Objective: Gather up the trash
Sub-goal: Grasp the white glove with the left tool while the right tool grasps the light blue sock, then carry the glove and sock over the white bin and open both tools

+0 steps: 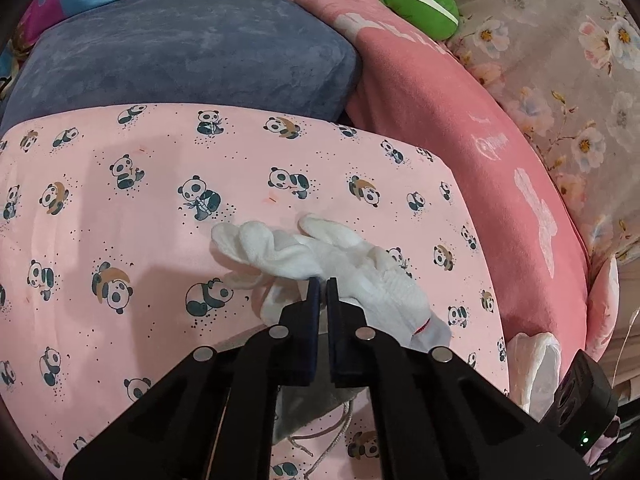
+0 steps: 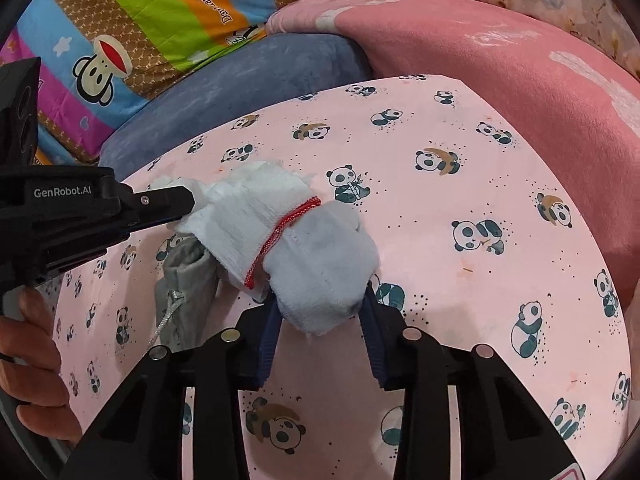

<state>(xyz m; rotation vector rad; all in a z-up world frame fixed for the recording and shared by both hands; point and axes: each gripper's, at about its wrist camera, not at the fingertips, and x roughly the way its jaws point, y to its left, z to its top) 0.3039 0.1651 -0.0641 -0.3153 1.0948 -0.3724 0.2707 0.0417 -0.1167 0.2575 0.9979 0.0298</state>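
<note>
White knit and grey fleece make up the glove [image 2: 288, 236] you are after, lying on the panda-print sheet [image 1: 120, 208]. Your left gripper [image 1: 321, 284] has its jaws nearly together, pinching the white knit just ahead of its tips so that end cannot slide. Your right gripper [image 2: 322, 312] stands part open, pads either side of the grey cuff, apparently pressing it. Beside that cuff sits a grey drawstring pouch [image 2: 184, 280], likely the collecting bag.
</note>
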